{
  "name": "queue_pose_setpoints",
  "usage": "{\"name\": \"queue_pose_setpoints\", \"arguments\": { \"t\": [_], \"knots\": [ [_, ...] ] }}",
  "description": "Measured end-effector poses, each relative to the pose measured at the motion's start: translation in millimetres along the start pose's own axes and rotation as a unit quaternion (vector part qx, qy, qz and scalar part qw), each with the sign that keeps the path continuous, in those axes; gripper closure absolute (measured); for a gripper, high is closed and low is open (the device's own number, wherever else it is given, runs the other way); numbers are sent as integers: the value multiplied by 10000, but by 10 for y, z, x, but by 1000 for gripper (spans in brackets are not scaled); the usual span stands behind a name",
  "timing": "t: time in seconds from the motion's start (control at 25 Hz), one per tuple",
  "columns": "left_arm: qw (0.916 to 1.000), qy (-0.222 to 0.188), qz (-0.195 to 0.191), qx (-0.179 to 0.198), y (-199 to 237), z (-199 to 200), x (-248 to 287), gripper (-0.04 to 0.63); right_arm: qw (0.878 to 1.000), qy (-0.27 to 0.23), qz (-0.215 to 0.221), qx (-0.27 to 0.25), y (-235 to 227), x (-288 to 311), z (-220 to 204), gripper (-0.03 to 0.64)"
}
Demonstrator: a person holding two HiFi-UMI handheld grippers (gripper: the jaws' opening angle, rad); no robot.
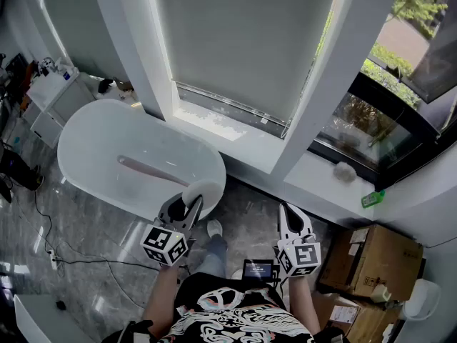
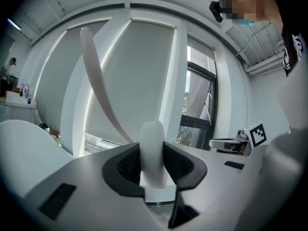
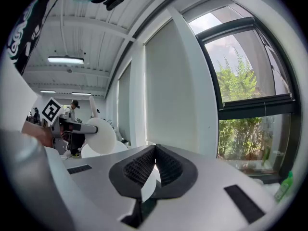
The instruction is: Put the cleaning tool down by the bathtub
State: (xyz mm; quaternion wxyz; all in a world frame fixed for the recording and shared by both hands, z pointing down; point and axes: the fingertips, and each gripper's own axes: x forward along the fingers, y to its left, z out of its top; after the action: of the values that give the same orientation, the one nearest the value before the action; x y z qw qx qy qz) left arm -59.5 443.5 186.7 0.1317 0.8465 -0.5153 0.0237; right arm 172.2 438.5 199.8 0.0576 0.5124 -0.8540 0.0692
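Observation:
The cleaning tool is a white round sponge head (image 1: 203,190) on a long pale handle (image 1: 146,168) that reaches out over the white bathtub (image 1: 93,131). My left gripper (image 1: 186,207) is shut on the head at the tub's near right end. In the left gripper view the pad (image 2: 153,150) is squeezed between the jaws and the curved handle (image 2: 98,85) rises up to the left. To the right, my right gripper (image 1: 290,216) hangs over the floor, shut (image 3: 154,150) with nothing in it. Its view shows the tool head (image 3: 99,134) at left.
A white window sill (image 1: 235,131) runs behind the tub, with a green bottle (image 1: 372,199) at its right end. Cardboard boxes (image 1: 375,256) stand on the floor at right. A white cabinet (image 1: 53,95) and floor cables (image 1: 50,252) lie to the left.

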Motion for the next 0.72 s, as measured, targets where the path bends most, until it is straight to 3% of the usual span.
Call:
{"name": "queue_pose_setpoints", "arguments": {
  "t": [0.32, 0.72],
  "knots": [
    [9977, -88, 17, 677, -603, 83, -564, 476, 9994, -217, 199, -171, 351, -607, 74, 589],
    [9975, -99, 85, 692, -706, 109, -556, 476, 9991, -326, 270, -83, 237, -705, 116, 589]
  ]
}}
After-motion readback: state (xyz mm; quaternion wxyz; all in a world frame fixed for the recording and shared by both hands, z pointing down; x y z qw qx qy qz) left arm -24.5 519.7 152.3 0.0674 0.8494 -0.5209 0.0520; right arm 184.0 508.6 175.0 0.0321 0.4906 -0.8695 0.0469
